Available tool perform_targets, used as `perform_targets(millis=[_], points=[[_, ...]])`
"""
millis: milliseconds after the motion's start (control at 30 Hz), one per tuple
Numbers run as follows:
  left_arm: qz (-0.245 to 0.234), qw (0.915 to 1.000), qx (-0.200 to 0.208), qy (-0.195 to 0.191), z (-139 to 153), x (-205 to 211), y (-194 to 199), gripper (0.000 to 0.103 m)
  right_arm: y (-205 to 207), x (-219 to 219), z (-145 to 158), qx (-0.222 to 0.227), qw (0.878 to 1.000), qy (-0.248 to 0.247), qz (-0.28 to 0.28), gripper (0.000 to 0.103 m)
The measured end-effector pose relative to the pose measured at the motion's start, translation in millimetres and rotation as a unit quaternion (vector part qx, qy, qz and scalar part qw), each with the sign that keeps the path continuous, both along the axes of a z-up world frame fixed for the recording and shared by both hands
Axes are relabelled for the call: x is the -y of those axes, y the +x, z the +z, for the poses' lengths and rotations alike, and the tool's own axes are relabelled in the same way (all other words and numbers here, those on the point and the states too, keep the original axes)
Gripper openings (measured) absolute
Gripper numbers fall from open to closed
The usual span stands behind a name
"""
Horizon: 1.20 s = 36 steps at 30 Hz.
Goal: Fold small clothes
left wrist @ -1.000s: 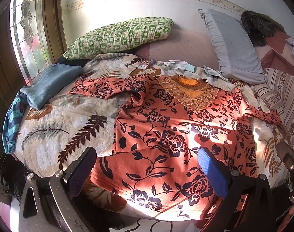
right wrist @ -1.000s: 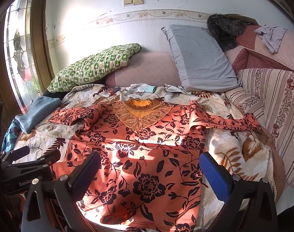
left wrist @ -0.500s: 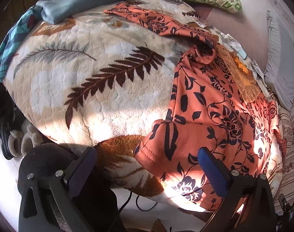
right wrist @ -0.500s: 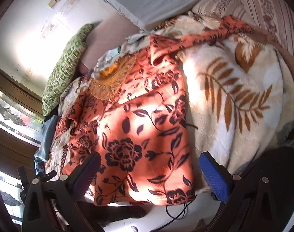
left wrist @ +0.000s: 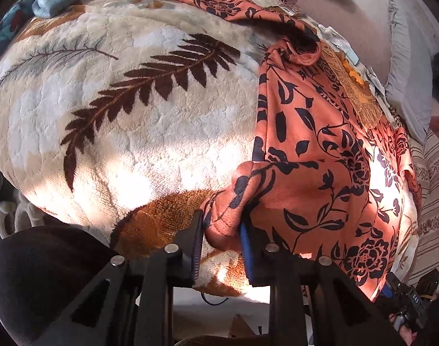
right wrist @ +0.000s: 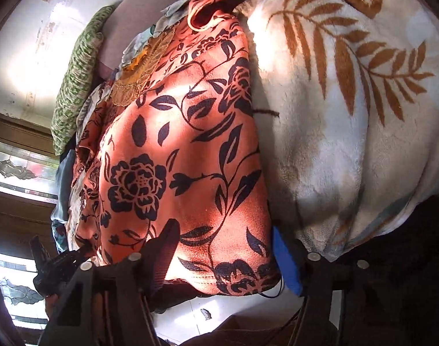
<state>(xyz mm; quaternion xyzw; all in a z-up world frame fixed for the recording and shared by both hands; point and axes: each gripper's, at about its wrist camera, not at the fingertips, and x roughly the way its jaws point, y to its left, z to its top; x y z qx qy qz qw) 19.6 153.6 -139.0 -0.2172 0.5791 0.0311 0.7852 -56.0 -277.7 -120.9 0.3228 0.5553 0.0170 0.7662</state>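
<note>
The top (left wrist: 320, 150) lies flat on the bed (left wrist: 127, 121), hem at the near edge. Soft, light, limp: take its hem corners. Left tool (left wrist: 221, 232) has just pinched one; right tool (right wrist: 223, 248), closing, straddles the other.

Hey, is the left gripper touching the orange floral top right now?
Touching. In the left wrist view the left gripper has just been closing, and both pads pinch a bunched hem corner of the orange floral top.
</note>
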Motion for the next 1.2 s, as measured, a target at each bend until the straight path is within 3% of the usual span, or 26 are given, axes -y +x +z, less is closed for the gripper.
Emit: perform_targets(millis=[33, 67, 133, 167, 200, 300, 400, 533, 667, 733, 767, 800, 833, 867, 900, 933, 967, 1000, 1033, 1067, 1133, 1200], points=[[-0.005, 1.0000, 0.003, 0.000, 1.5, 2.3, -0.9, 0.011, 0.5, -1.5, -0.9, -0.004, 1.000, 0.001, 0.001, 0.063], [-0.008, 1.0000, 0.004, 0.000, 2.6, 4.3, -2.2, 0.009, 0.6, -2.6, -1.9, -0.005, 1.000, 0.000, 0.004, 0.061], [-0.005, 1.0000, 0.007, -0.005, 7.2, 6.3, -6.3, 0.008, 2.1, -5.1, -2.2, -0.004, 1.000, -0.006, 0.014, 0.040], [-0.001, 0.9998, 0.007, -0.016, 10.1, 6.4, -8.4, 0.008, 3.9, -6.0, -3.0, -0.007, 1.000, -0.001, 0.020, 0.019], [0.001, 0.9996, 0.008, -0.028, 14.4, 6.3, -11.5, 0.008, 5.8, -8.1, -3.5, -0.008, 1.000, 0.003, 0.028, 0.012], [-0.014, 0.9992, 0.031, -0.022, 41.8, 9.5, -28.9, 0.008, 11.3, -14.0, 15.3, 0.007, 0.997, -0.018, 0.081, 0.008], [-0.036, 0.9976, 0.058, 0.006, 71.9, 13.5, -55.2, 0.008, 8.5, -12.4, 65.2, 0.036, 0.987, -0.083, 0.132, 0.008], [-0.052, 0.9975, 0.034, 0.036, 67.7, 13.0, -73.2, 0.008, -8.4, 9.2, 108.5, 0.046, 0.979, -0.127, 0.150, 0.008], [-0.042, 0.9964, -0.031, 0.066, 38.5, 1.6, -77.9, 0.008, -6.5, 25.1, 67.0, -0.037, 0.981, -0.131, 0.135, 0.012], [-0.020, 0.9959, -0.028, 0.083, 46.2, -7.6, -77.8, 0.008, -3.6, 18.6, 44.7, -0.077, 0.978, -0.130, 0.146, 0.012], [-0.014, 0.9951, -0.014, 0.096, 56.1, -10.1, -76.2, 0.009, -4.7, 15.9, 42.2, -0.076, 0.976, -0.138, 0.149, 0.012], [-0.011, 0.9943, 0.007, 0.106, 68.2, -10.5, -73.8, 0.011, -4.5, 13.5, 46.1, -0.063, 0.976, -0.150, 0.146, 0.012], [-0.010, 0.9933, 0.030, 0.111, 80.3, -8.7, -70.7, 0.023, -2.2, 12.2, 53.5, -0.048, 0.976, -0.157, 0.141, 0.012], [-0.014, 0.9923, 0.053, 0.111, 91.0, -4.5, -66.7, 0.042, 0.8, 11.7, 63.0, -0.028, 0.979, -0.151, 0.132, 0.012], [-0.022, 0.9911, 0.076, 0.107, 100.5, 2.4, -62.4, 0.052, 2.8, 10.4, 72.3, -0.005, 0.983, -0.133, 0.124, 0.012], [-0.033, 0.9890, 0.097, 0.106, 107.9, 11.1, -57.1, 0.064, 7.4, 8.7, 81.0, 0.016, 0.987, -0.111, 0.118, 0.016], [-0.048, 0.9860, 0.117, 0.109, 112.4, 21.9, -52.0, 0.065, 12.8, 5.3, 86.8, 0.033, 0.989, -0.088, 0.116, 0.029], [-0.065, 0.9830, 0.130, 0.112, 113.6, 34.3, -45.1, 0.065, 18.2, 2.7, 88.3, 0.046, 0.990, -0.067, 0.118, 0.059], [-0.080, 0.9810, 0.134, 0.115, 110.9, 46.7, -36.6, 0.065, 23.5, -2.5, 87.4, 0.054, 0.990, -0.052, 0.117, 0.076], [-0.093, 0.9797, 0.134, 0.117, 105.3, 57.5, -30.4, 0.065, 29.5, -16.0, 83.3, 0.063, 0.990, -0.046, 0.115, 0.087], [-0.120, 0.9780, 0.126, 0.115, 82.4, 77.0, -16.3, 0.072, 36.6, -31.3, 66.3, 0.064, 0.990, -0.028, 0.123, 0.087], [-0.144, 0.9763, 0.069, 0.146, 40.9, 94.2, 0.6, 0.079, 44.3, -34.3, 29.4, 0.011, 0.994, -0.006, 0.111, 0.087]])
